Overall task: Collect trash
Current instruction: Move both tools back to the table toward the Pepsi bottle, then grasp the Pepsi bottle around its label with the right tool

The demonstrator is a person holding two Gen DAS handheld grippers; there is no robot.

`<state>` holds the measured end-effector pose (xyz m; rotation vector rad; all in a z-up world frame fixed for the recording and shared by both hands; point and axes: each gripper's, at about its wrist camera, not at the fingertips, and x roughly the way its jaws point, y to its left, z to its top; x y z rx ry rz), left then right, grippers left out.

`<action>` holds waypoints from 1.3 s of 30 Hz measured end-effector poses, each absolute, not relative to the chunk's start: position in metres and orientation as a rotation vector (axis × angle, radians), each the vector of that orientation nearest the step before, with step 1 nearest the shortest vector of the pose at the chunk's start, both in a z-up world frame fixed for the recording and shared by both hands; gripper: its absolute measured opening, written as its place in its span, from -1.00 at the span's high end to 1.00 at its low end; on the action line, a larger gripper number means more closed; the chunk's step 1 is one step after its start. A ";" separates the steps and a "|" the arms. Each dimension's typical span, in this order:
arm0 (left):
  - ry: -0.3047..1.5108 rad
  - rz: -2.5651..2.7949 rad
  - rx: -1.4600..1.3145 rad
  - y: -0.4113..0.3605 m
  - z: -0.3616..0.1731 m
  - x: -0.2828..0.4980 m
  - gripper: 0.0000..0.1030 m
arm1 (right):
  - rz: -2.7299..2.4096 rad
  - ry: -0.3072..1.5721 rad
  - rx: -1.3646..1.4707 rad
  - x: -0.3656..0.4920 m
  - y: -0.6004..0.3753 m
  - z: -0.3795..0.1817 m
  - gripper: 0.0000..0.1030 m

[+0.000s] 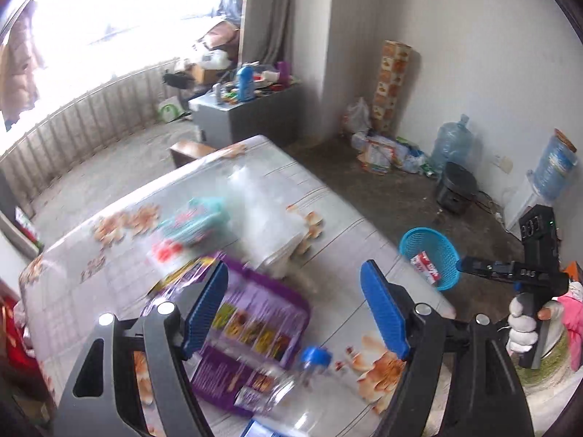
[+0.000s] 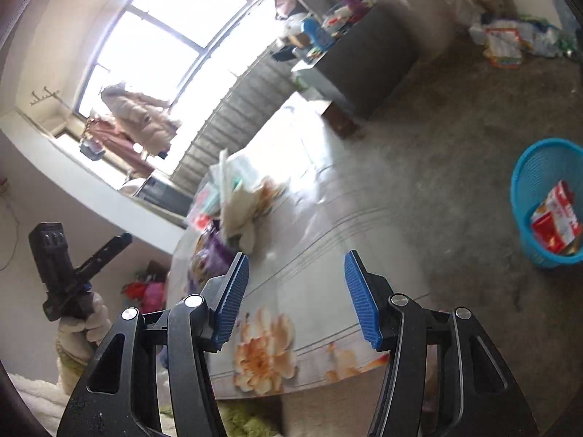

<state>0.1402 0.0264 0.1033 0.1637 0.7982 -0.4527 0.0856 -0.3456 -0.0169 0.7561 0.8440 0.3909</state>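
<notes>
My left gripper (image 1: 295, 291) is open and empty above the flowered table (image 1: 346, 266). Under it lie a purple packet (image 1: 251, 327) and a clear plastic bottle with a blue cap (image 1: 291, 389). Beyond them lie a teal and red wrapper (image 1: 189, 225) and a clear plastic bag (image 1: 266, 211). A blue mesh basket (image 1: 431, 255) stands on the floor to the right with a red and white carton (image 1: 425, 267) inside. My right gripper (image 2: 297, 276) is open and empty over the table's near edge (image 2: 291, 349). The basket (image 2: 543, 200), the carton (image 2: 555, 218) and the purple packet (image 2: 211, 251) show there too.
A grey cabinet (image 1: 240, 116) with clutter stands by the window. Water jugs (image 1: 452, 142), a black pot (image 1: 457, 185) and loose litter (image 1: 386, 149) lie along the far wall. A brown stool (image 1: 189, 149) sits beyond the table. The right gripper shows in the left view (image 1: 532, 273).
</notes>
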 end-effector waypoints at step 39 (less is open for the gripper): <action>1.111 -0.588 -0.130 0.082 -0.015 0.066 0.54 | 0.684 1.236 0.865 0.076 -0.186 -0.052 0.14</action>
